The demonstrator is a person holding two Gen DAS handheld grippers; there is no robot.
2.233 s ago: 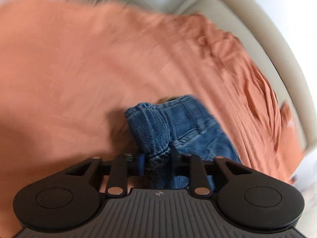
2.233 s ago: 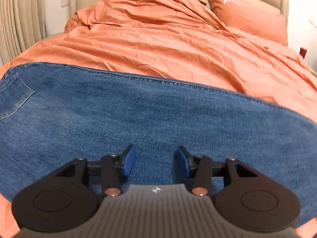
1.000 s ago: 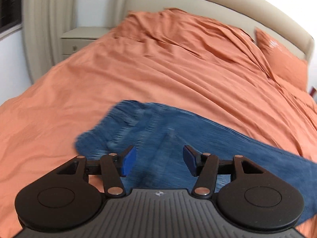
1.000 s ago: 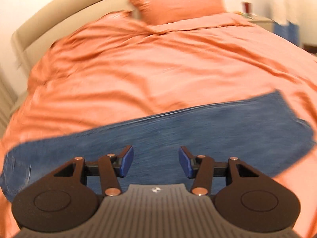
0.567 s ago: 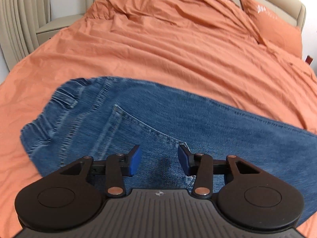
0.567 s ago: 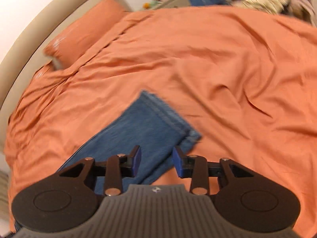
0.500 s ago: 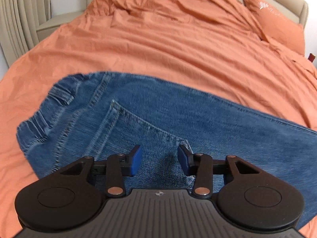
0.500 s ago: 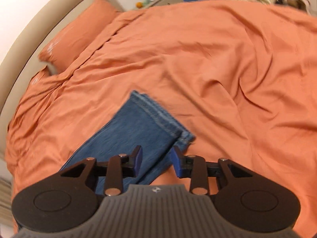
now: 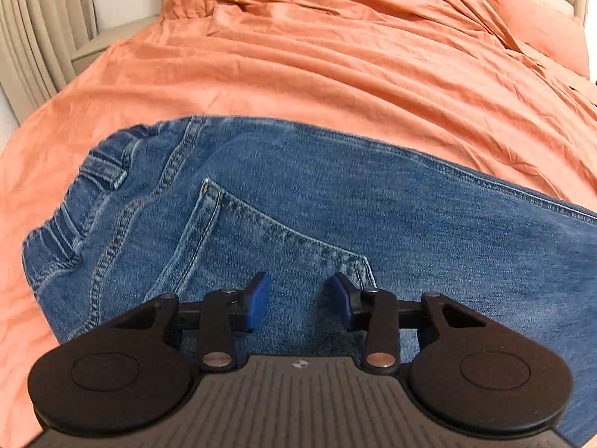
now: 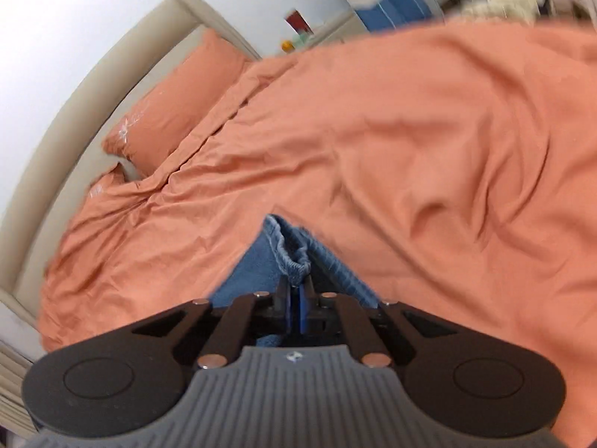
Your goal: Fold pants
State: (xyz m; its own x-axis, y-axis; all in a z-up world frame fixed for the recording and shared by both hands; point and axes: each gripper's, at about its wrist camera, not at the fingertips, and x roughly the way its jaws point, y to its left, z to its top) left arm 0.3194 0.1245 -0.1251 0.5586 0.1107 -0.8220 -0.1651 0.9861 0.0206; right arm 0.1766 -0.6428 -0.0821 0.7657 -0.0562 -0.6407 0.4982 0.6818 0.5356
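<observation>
Blue jeans [image 9: 335,201] lie flat across the orange bed cover, waistband at the left, a back pocket facing up, the legs running off to the right. My left gripper [image 9: 298,298] is open and empty, low over the pocket area. In the right wrist view my right gripper [image 10: 296,298] is shut on the leg hem of the jeans [image 10: 287,250], and the hem is bunched and lifted between the fingers.
The orange duvet [image 9: 335,56] covers the whole bed, with a pillow [image 10: 175,112] by the beige headboard [image 10: 74,86]. A nightstand [image 9: 112,44] and curtain stand at the left. Cluttered furniture [image 10: 391,0] sits beyond the bed's far side.
My right gripper swung to the leg end of the jeans and closed on the hem, lifting it. My left gripper let go of the waistband earlier and now hovers open, closer to the pocket.
</observation>
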